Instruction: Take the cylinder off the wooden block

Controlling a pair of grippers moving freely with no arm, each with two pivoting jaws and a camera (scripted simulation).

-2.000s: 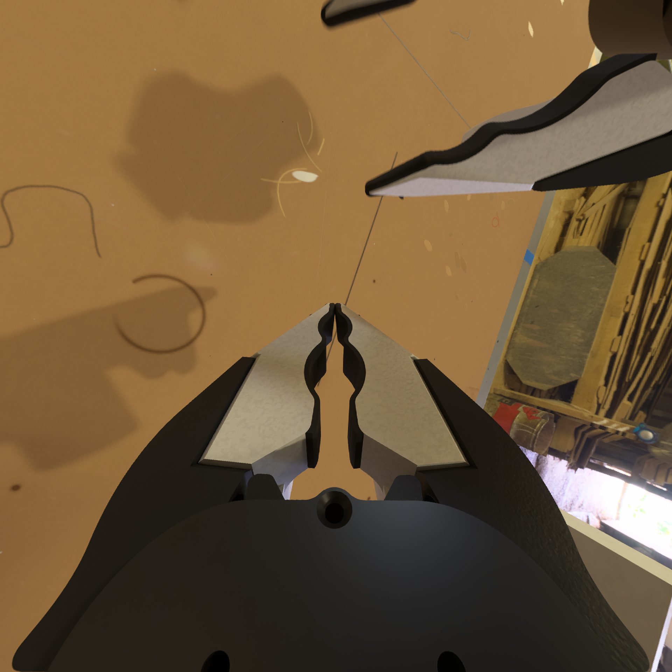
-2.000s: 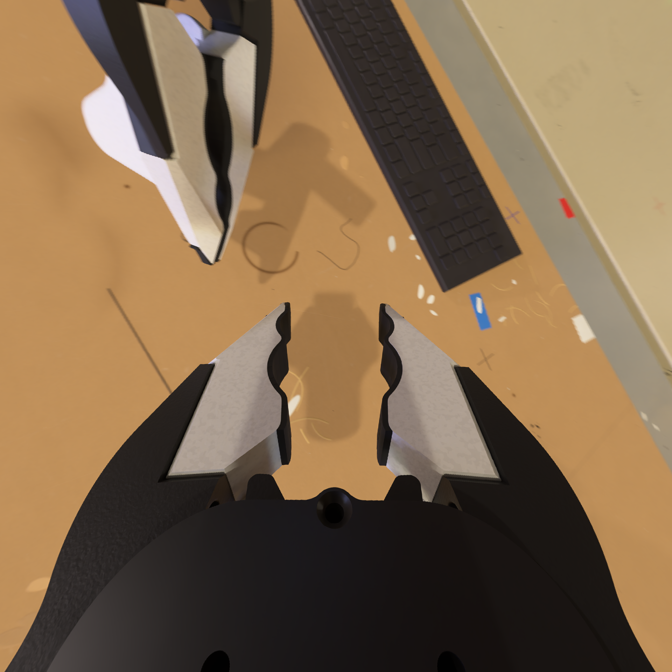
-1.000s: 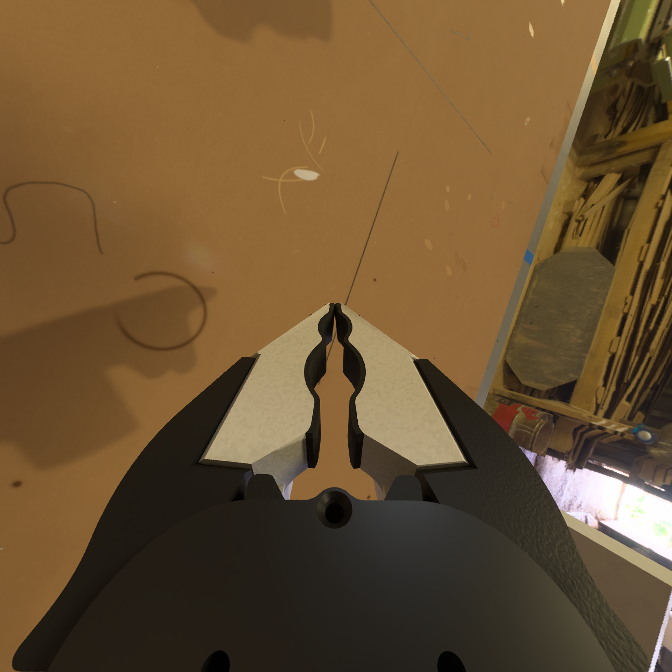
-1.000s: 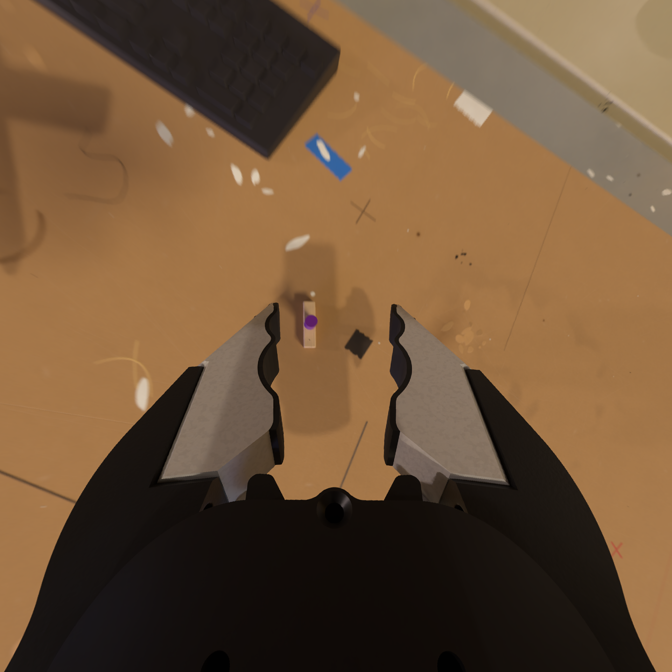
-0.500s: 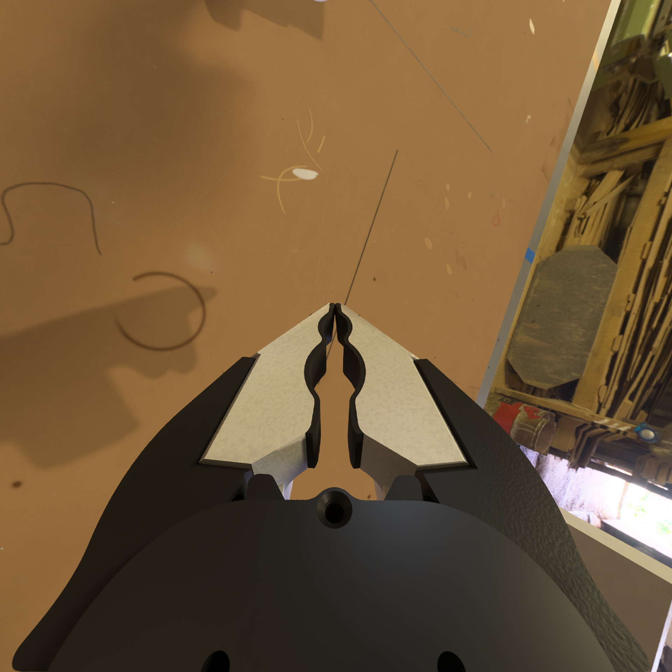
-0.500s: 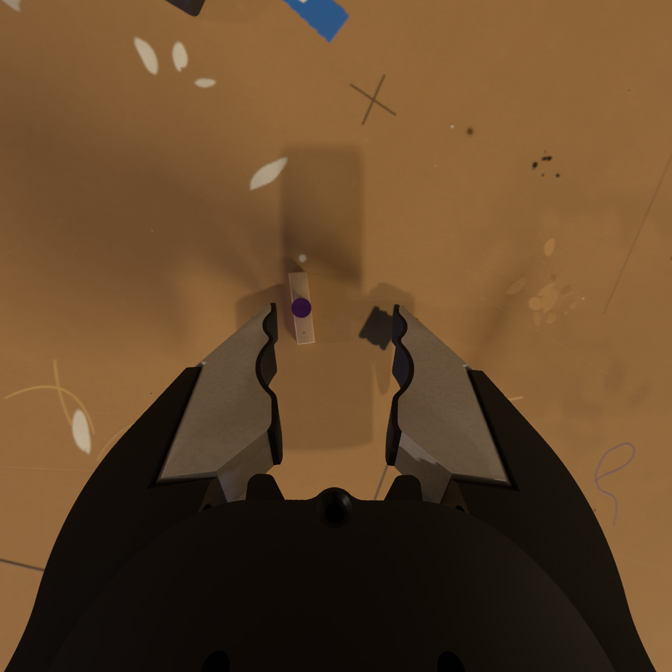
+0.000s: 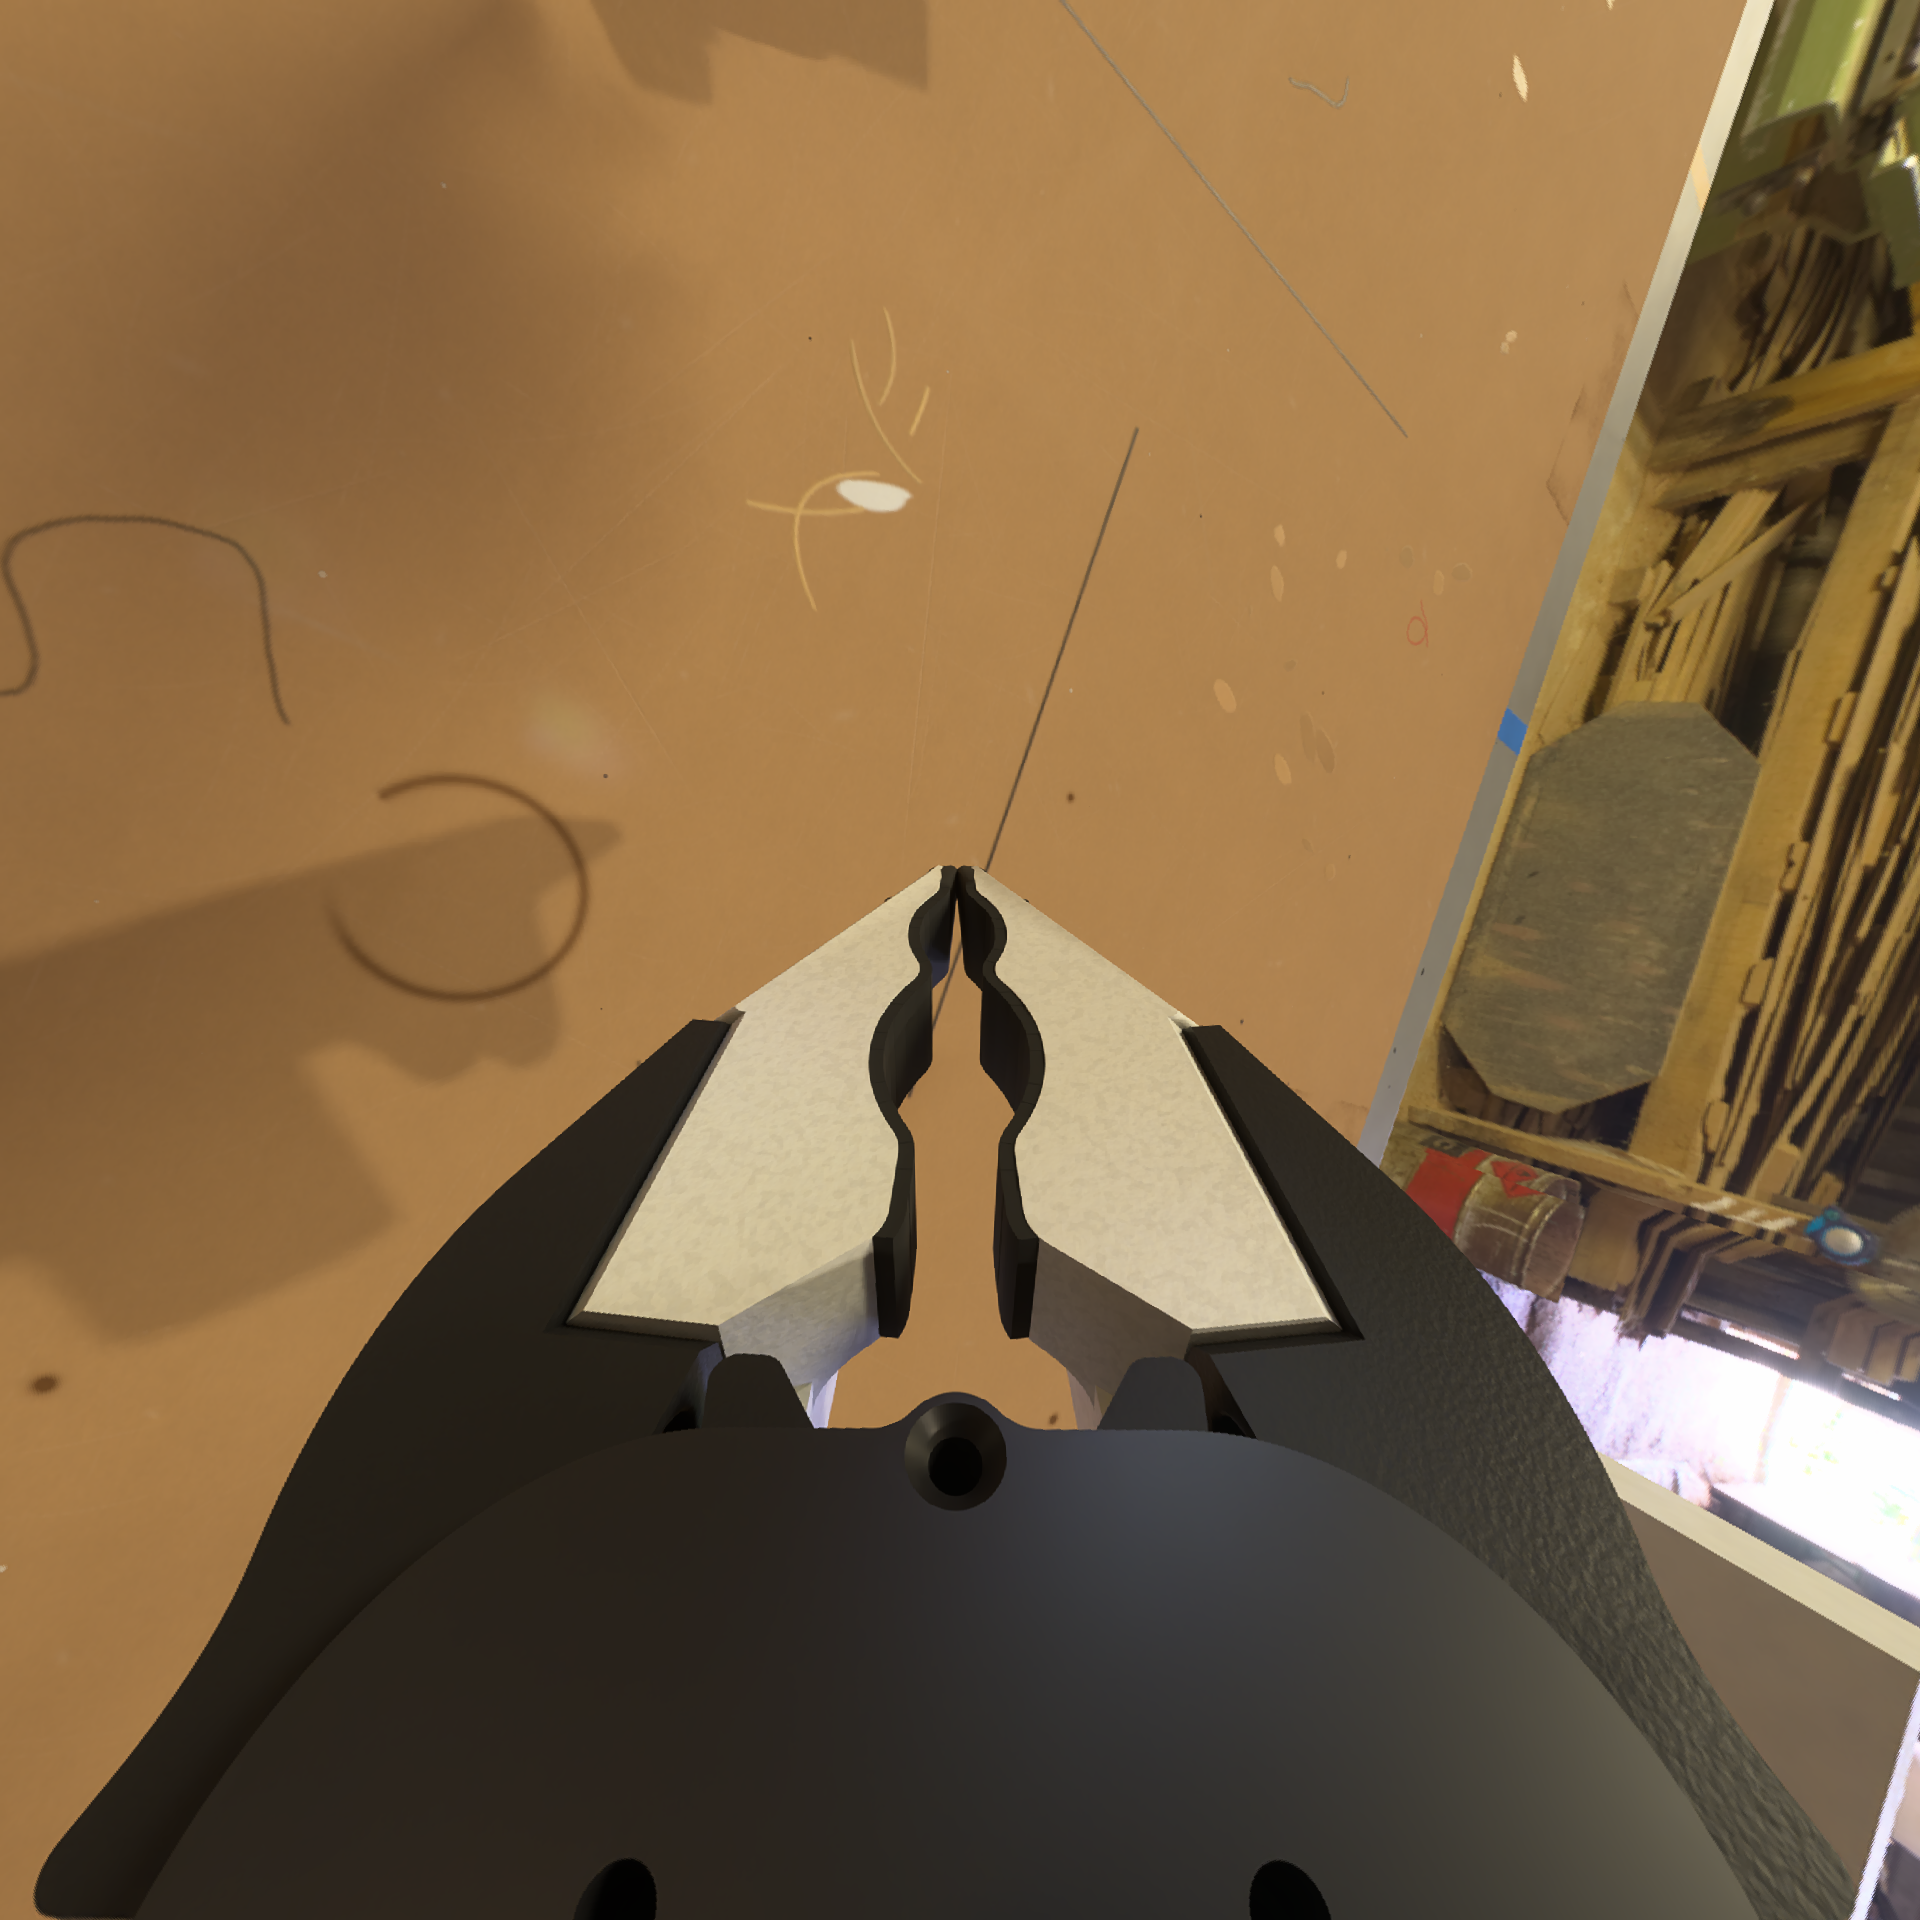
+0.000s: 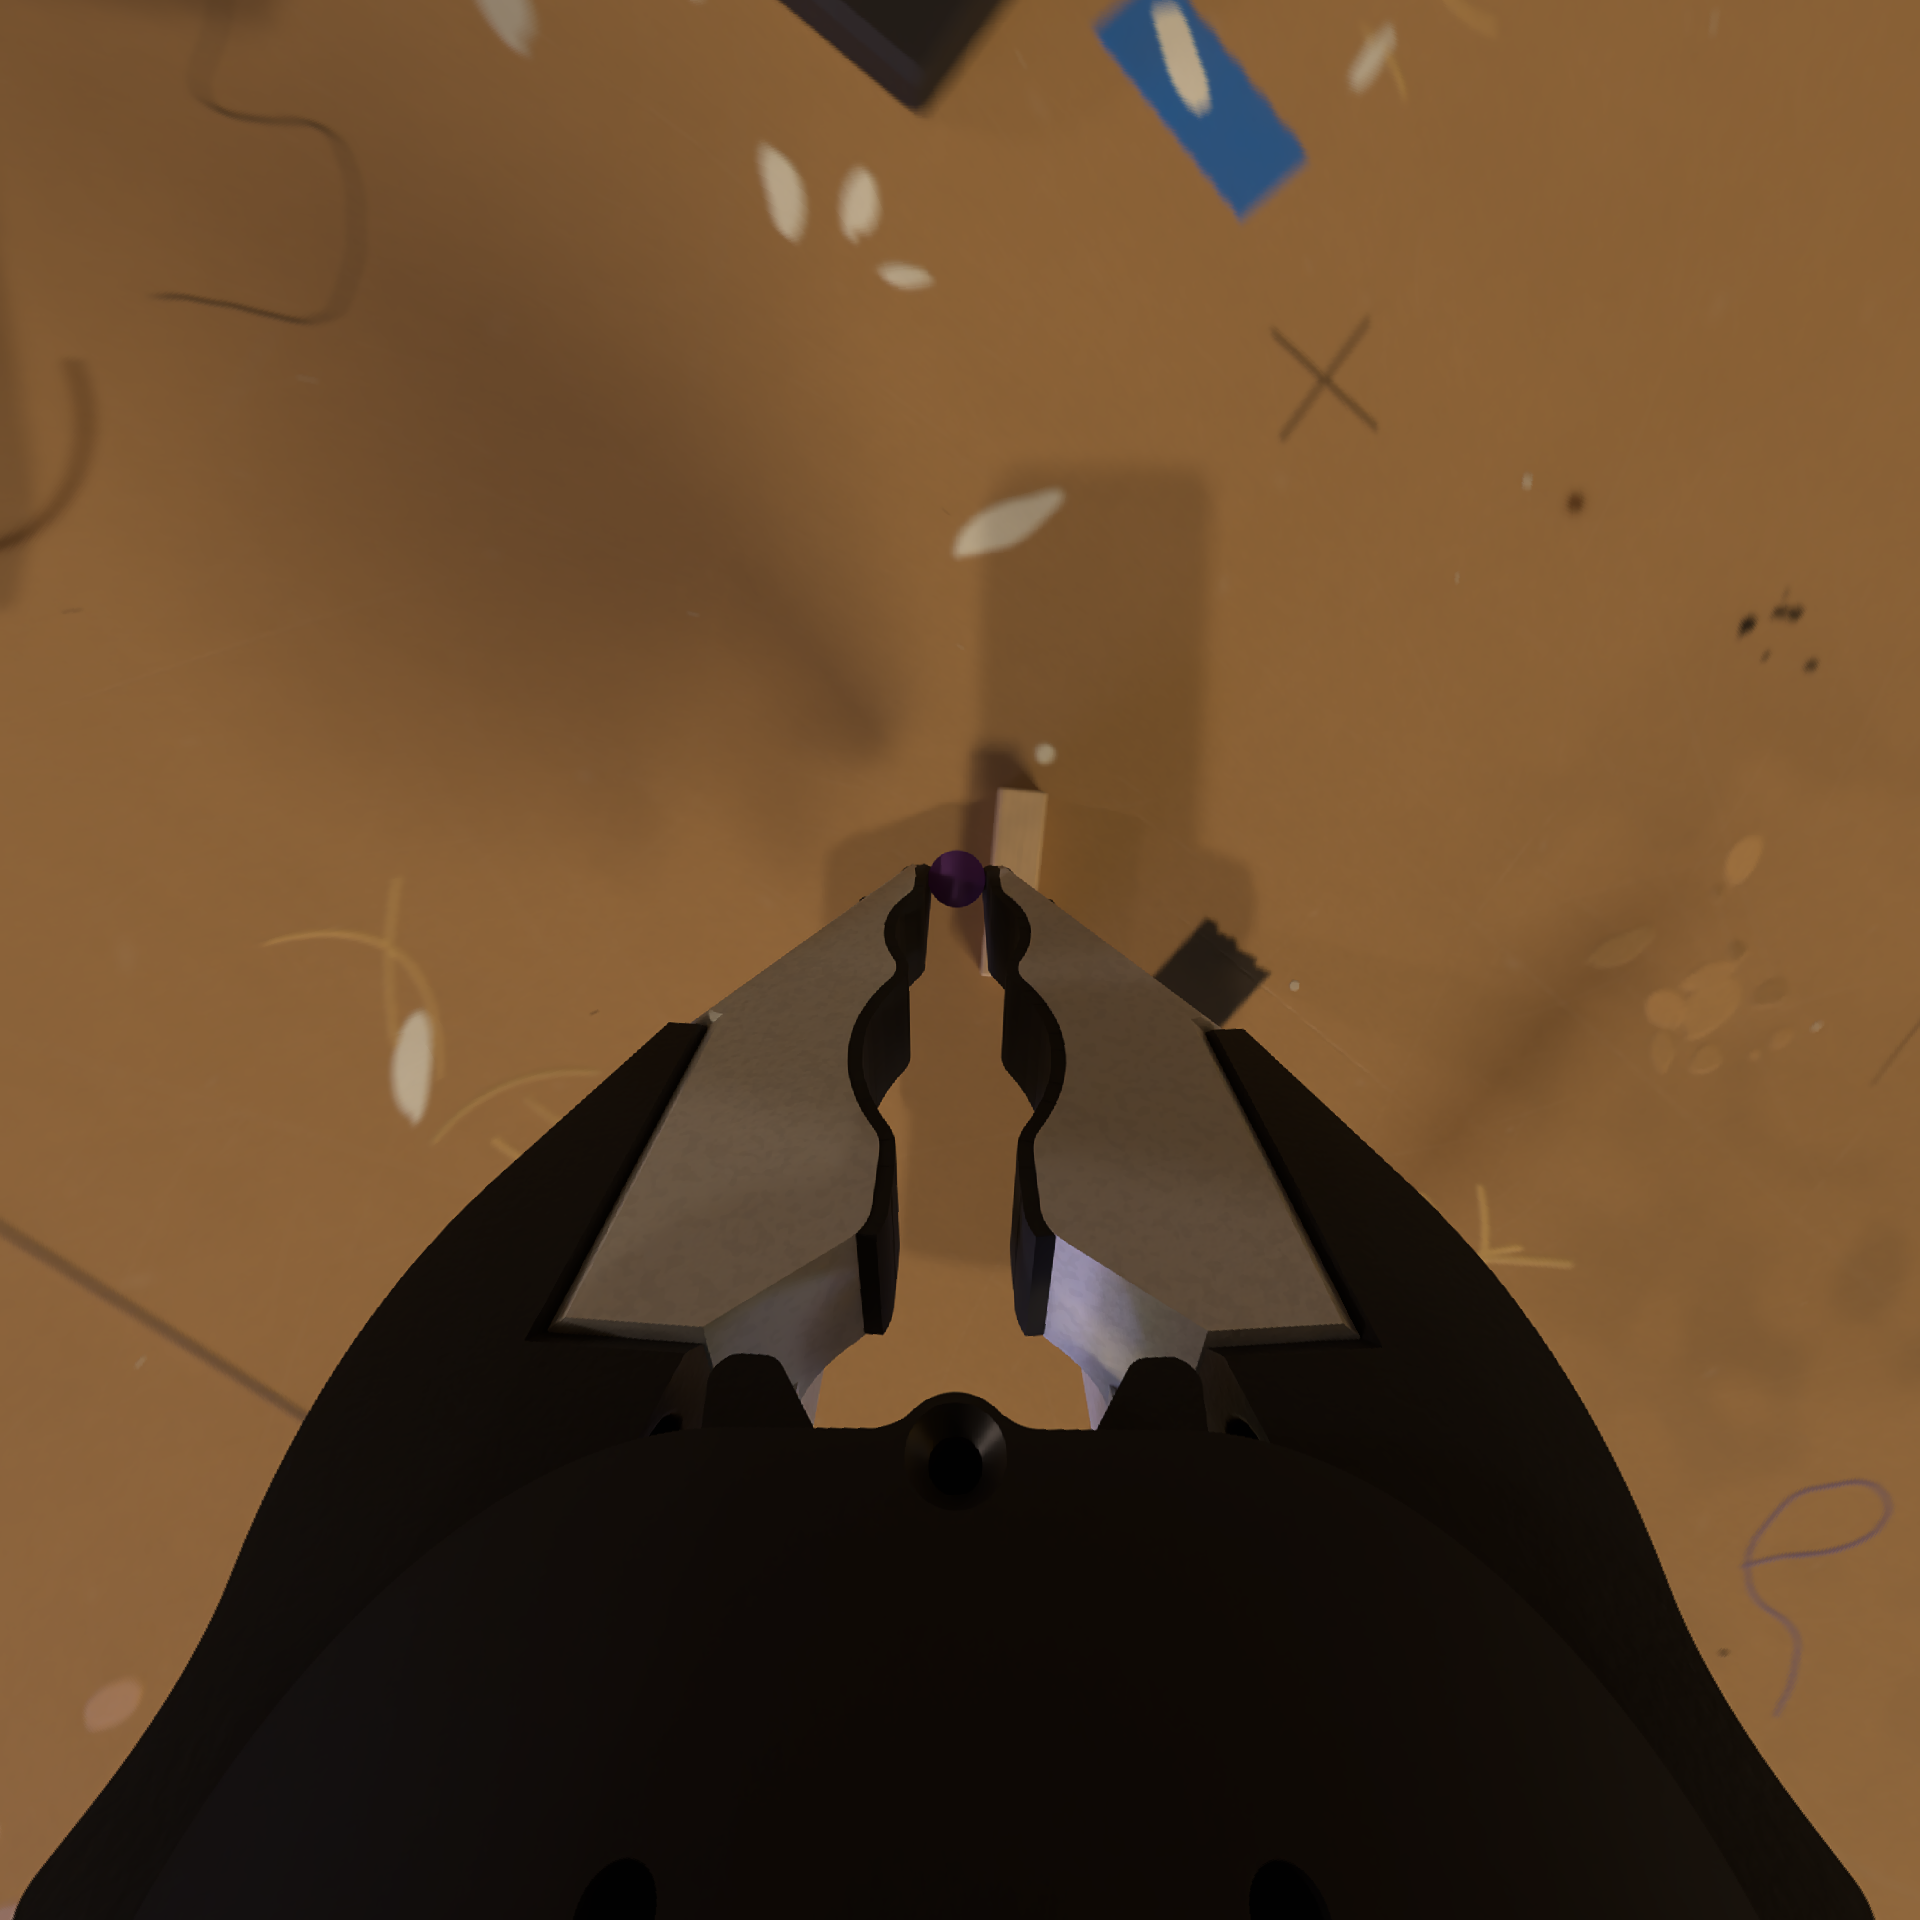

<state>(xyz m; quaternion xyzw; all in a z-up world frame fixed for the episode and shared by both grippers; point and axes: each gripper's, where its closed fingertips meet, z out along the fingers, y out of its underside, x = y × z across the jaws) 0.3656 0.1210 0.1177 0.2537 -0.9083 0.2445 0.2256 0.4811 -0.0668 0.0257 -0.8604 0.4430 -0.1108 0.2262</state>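
Note:
In the right wrist view a small purple cylinder [image 8: 956, 878] sits pinched between my right gripper's [image 8: 956, 883] two fingertips. The pale wooden block [image 8: 1018, 847] lies just beyond and slightly right of the cylinder, partly hidden behind the right fingertip. I cannot tell whether the cylinder still touches the block. My left gripper [image 7: 956, 878] is shut and empty above bare brown table in the left wrist view. Neither the cylinder nor the block shows there.
A small black piece [image 8: 1216, 971] lies just right of the block. A blue tape strip [image 8: 1200, 104] and a black keyboard corner [image 8: 894, 42] lie farther off. The table edge [image 7: 1538, 665] and stacked scrap wood [image 7: 1704, 831] are right of the left gripper.
My right gripper moved over the block and shut its fingers on the purple cylinder. The left gripper has stayed still and shut.

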